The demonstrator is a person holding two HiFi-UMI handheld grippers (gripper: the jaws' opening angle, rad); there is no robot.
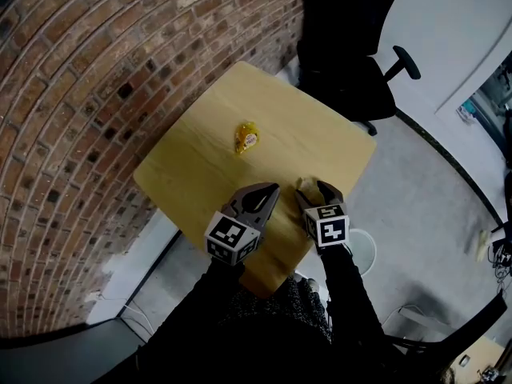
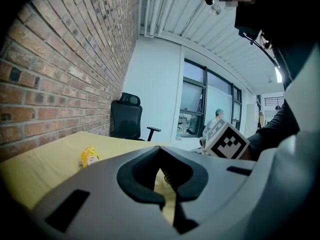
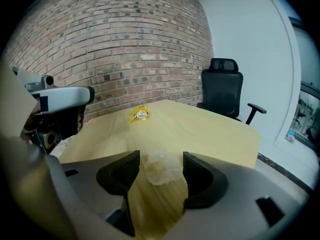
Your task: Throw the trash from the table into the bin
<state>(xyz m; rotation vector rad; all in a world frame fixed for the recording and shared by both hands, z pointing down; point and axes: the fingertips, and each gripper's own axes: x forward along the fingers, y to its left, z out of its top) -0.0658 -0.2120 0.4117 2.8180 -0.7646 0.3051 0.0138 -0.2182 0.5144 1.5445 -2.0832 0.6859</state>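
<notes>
Holding right claw (image 3: 160, 160) apart around pale wrapper (image 3: 161, 171) lying on table (image 3: 210, 131), not clamping it; holding left claw (image 2: 160, 149) together, empty; yellow packet (image 3: 140, 114) lying farther off.

Even indoor light, heavy fisheye, dark vignetted corners.
Daylight from windows (image 2: 194, 109) in left gripper view; faint soft shadows on table (image 1: 200, 160); brick wall (image 1: 72, 94) bowed toward edges; close foreground blurred in both gripper views; mild softness overall.

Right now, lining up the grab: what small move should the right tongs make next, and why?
Probably close the right tongs on the crumpled pale wrapper: it lies on the table between their open jaws, not yet gripped.
</notes>
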